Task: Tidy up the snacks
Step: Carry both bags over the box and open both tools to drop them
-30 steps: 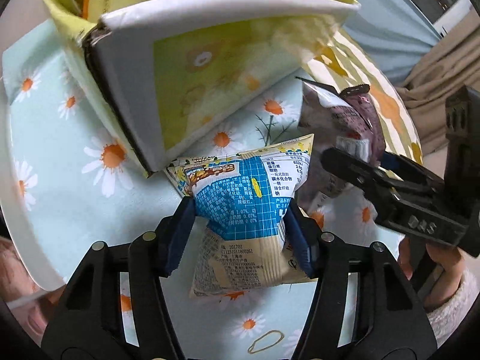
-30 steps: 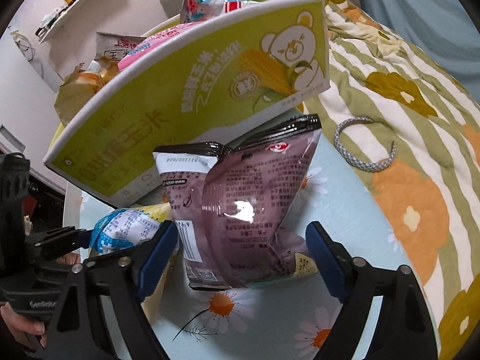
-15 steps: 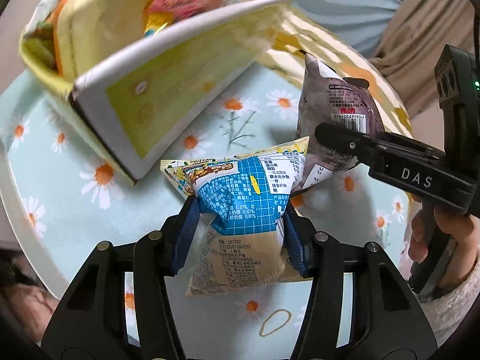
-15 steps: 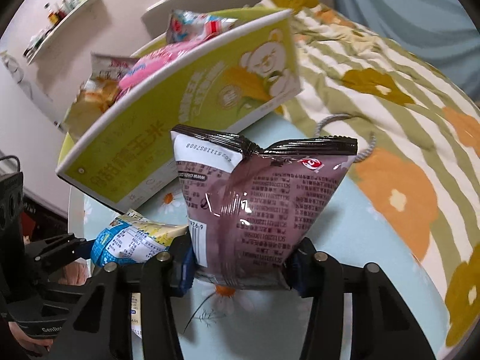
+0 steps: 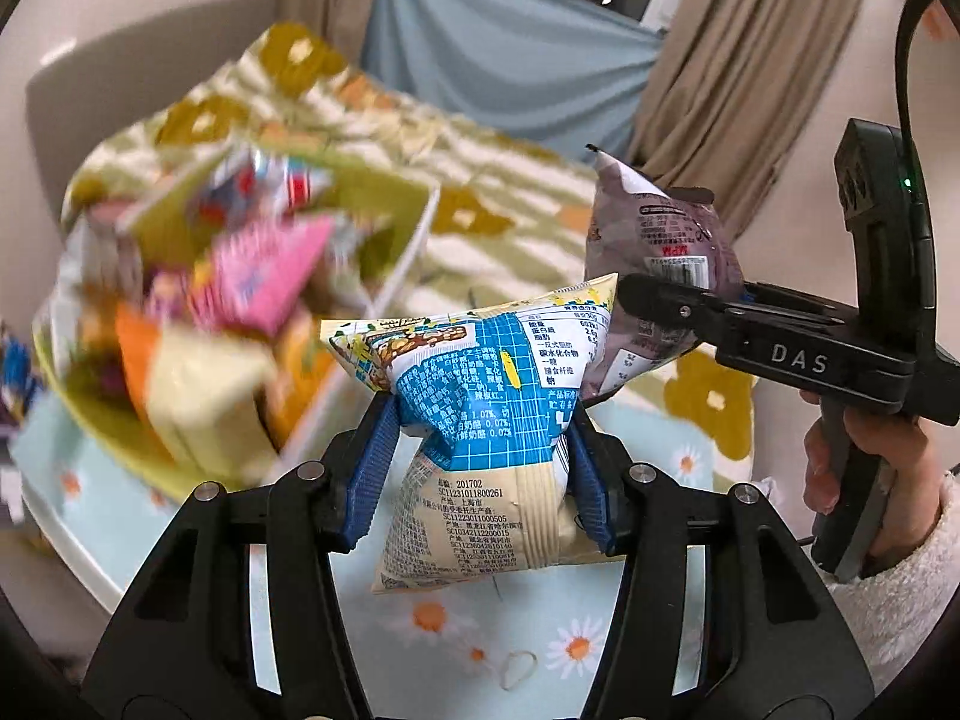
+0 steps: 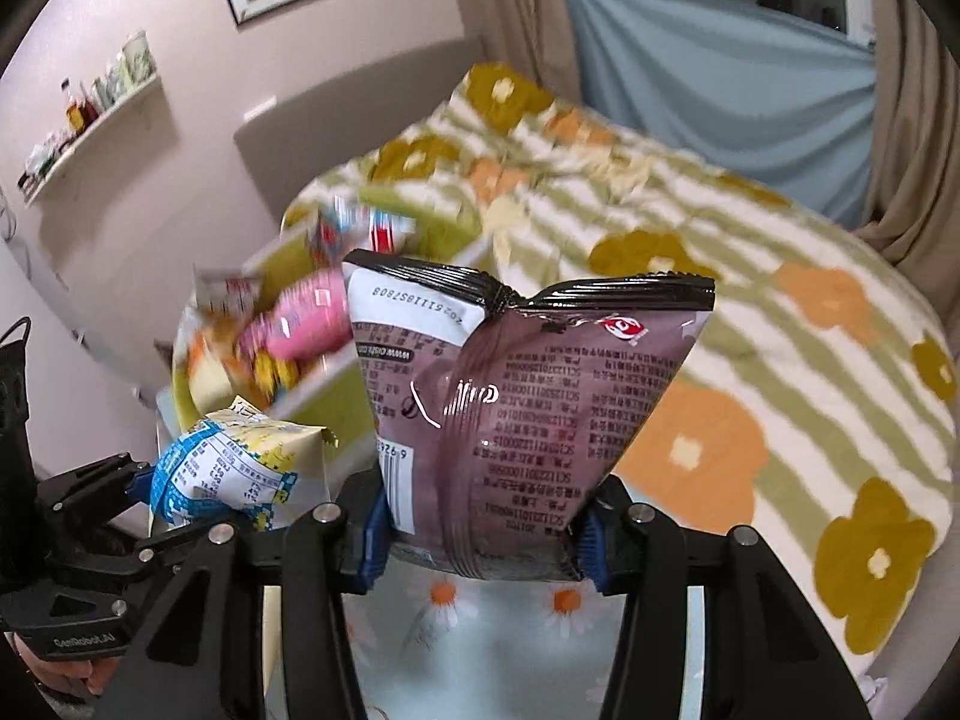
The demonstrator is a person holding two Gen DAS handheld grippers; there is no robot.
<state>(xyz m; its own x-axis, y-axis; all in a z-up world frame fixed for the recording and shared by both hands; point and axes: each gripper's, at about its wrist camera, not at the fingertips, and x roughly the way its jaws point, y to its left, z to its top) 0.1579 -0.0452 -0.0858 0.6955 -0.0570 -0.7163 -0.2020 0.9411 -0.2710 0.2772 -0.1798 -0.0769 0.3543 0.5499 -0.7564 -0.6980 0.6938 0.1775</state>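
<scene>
My left gripper is shut on a blue and cream snack packet, held above the daisy-print table. My right gripper is shut on a purple snack bag, lifted off the table. In the left wrist view the purple bag hangs in the right gripper to the right of the blue packet. In the right wrist view the blue packet is at lower left. The yellow-green snack box with several packets in it stands to the left, blurred; it also shows in the right wrist view.
A bed with a striped flower blanket lies beyond the table. A blue curtain and a beige curtain hang behind. A wall shelf with bottles is at the far left. A rubber band lies on the table.
Both grippers have risen with their packets and tilted up; the box now sits lower and farther left in both views. The right gripper closed on the purple bag a second ago.
</scene>
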